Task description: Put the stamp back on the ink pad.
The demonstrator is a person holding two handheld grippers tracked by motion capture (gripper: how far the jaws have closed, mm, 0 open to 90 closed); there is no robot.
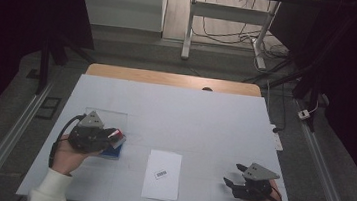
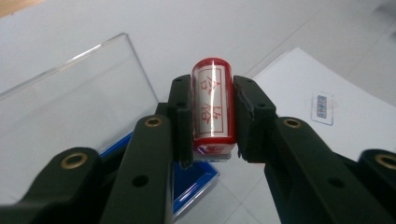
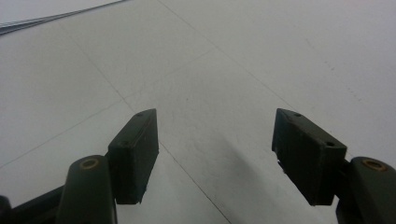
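Observation:
My left gripper (image 2: 212,121) is shut on a red stamp (image 2: 212,105), a red cylinder with a white label carrying red characters. In the high view that left gripper (image 1: 112,136) sits at the table's left, holding the red stamp (image 1: 117,135) just over a blue ink pad (image 1: 112,151). The blue ink pad (image 2: 194,179) lies under the stamp, its clear lid (image 2: 74,107) standing open behind it. A white sheet of paper (image 1: 162,174) with a small barcode label (image 1: 161,173) lies at the front centre. My right gripper (image 1: 235,176) rests open at the front right, nothing between its jaws (image 3: 215,154).
A white mat (image 1: 190,117) covers the wooden table (image 1: 168,78). The paper (image 2: 308,112) and its barcode label (image 2: 322,106) lie to the right of the stamp in the left gripper view. Behind the table stand a white desk frame (image 1: 225,15) and floor cables (image 1: 233,36).

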